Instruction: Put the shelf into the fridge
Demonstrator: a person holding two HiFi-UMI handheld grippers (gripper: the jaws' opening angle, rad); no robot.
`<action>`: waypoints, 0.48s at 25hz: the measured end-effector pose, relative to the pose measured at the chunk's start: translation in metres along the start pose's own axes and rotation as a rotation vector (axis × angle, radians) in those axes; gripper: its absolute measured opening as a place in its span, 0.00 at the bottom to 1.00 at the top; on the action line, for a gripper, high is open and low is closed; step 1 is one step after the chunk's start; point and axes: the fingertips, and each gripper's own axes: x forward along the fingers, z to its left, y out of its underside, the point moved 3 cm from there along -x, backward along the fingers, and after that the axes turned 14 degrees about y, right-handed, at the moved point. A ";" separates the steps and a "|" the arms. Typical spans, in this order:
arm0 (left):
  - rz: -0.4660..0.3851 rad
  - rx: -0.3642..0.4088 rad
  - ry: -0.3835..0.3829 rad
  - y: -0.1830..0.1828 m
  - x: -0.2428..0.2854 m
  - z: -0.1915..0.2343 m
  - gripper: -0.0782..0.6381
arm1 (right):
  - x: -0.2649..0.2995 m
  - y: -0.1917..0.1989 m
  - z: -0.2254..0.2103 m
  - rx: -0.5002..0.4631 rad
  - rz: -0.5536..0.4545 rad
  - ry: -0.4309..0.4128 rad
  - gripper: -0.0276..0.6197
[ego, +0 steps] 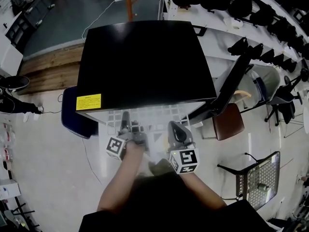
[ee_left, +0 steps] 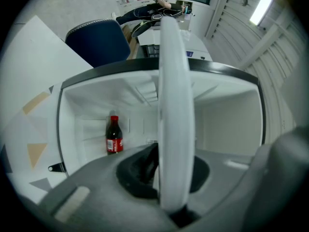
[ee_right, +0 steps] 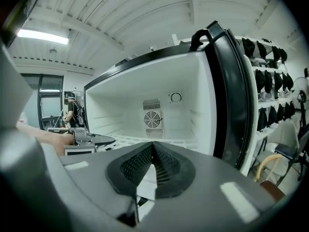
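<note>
A black fridge [ego: 145, 62] stands right in front of me, its door [ego: 231, 81] swung open to the right. Across its open front lies the pale, grid-patterned shelf [ego: 154, 117], roughly level. My left gripper [ego: 126, 124] is shut on the shelf's near edge at the left. In the left gripper view that white edge [ee_left: 176, 105] runs upright between the jaws. My right gripper [ego: 175, 129] is shut on the same edge further right. The right gripper view shows the white fridge interior [ee_right: 154, 91] with the shelf [ee_right: 145, 141] reaching inward. A red-labelled cola bottle [ee_left: 114, 135] stands inside.
A blue chair [ego: 77, 115] sits left of the fridge, a brown chair [ego: 228, 121] to the right behind the door, and a wire mesh stool [ego: 260, 178] further right. Wall racks with black bags [ego: 251, 8] line the right side. A person's arms fill the bottom of the head view.
</note>
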 end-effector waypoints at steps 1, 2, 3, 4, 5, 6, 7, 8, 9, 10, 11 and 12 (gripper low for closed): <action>0.000 0.001 0.001 -0.001 0.002 0.001 0.15 | 0.002 0.001 0.000 -0.001 0.005 -0.001 0.05; 0.001 0.002 0.001 -0.001 0.003 0.002 0.15 | 0.005 0.002 0.000 0.000 0.009 -0.003 0.05; 0.001 0.003 0.002 -0.001 0.006 0.003 0.15 | 0.007 0.002 -0.001 0.003 0.011 -0.004 0.04; 0.001 0.005 0.004 0.000 0.008 0.003 0.15 | 0.010 0.002 -0.002 0.008 0.013 -0.006 0.05; 0.001 0.006 0.005 0.000 0.010 0.004 0.15 | 0.012 0.002 -0.003 0.009 0.014 -0.007 0.05; 0.001 0.008 0.007 0.000 0.012 0.005 0.15 | 0.014 0.002 -0.004 0.008 0.014 -0.009 0.05; 0.001 0.010 0.009 0.000 0.014 0.006 0.15 | 0.016 0.002 -0.004 0.006 0.015 -0.012 0.05; 0.002 0.012 0.011 0.000 0.015 0.006 0.15 | 0.017 0.002 -0.005 0.005 0.015 -0.014 0.04; 0.002 0.012 0.011 -0.001 0.017 0.006 0.15 | 0.018 0.001 -0.005 0.003 0.016 -0.016 0.04; 0.002 0.012 0.011 -0.001 0.019 0.007 0.15 | 0.020 0.000 -0.006 -0.001 0.015 -0.018 0.05; 0.001 0.011 0.012 -0.002 0.022 0.007 0.15 | 0.021 -0.001 -0.006 -0.005 0.015 -0.019 0.05; 0.001 0.012 0.015 -0.003 0.025 0.007 0.15 | 0.023 -0.002 -0.006 -0.009 0.016 -0.020 0.05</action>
